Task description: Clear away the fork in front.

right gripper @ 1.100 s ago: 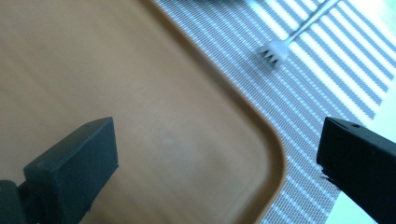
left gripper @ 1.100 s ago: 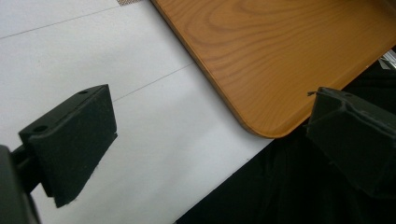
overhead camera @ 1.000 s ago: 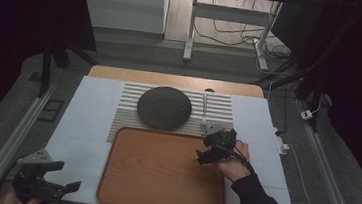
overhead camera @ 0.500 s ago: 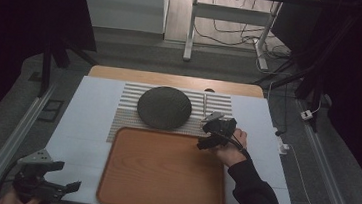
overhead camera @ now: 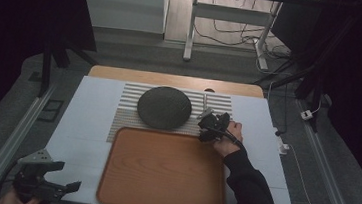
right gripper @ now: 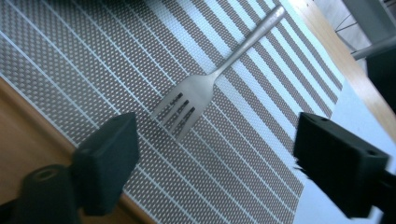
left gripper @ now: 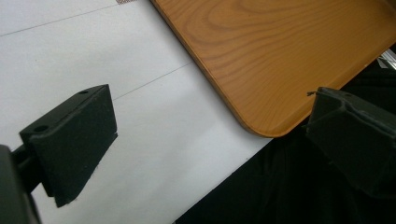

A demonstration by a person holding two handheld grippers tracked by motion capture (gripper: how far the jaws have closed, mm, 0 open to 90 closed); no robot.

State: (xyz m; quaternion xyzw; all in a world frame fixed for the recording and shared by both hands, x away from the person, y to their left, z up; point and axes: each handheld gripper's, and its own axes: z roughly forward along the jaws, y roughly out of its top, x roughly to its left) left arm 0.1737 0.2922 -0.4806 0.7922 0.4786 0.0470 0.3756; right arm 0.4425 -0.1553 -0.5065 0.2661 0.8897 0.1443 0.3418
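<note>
A metal fork (right gripper: 201, 88) lies on the striped placemat (right gripper: 93, 56), tines toward me; it also lies at the mat's right end (overhead camera: 204, 103). My right gripper (right gripper: 217, 133) hovers just short of the tines. Its jaws have just been closing but still stand apart, touching nothing. From above, the right gripper (overhead camera: 208, 121) sits at the tray's far right corner. A dark round plate (overhead camera: 164, 107) rests on the mat (overhead camera: 127, 113). The wooden tray (overhead camera: 162, 173) lies in front. My left gripper (overhead camera: 67, 175) is open at the near left, over the white table (left gripper: 154, 135) by the tray's corner (left gripper: 261, 107).
A wooden table edge (overhead camera: 176, 80) runs behind the mat. Metal rails (overhead camera: 12, 141) flank the white surface on both sides. Beyond the table stand desk legs (overhead camera: 191, 27) and floor cables (overhead camera: 235, 37).
My right gripper moved away from the tray's far right area toward the fork on the mat. The left gripper stayed where it was.
</note>
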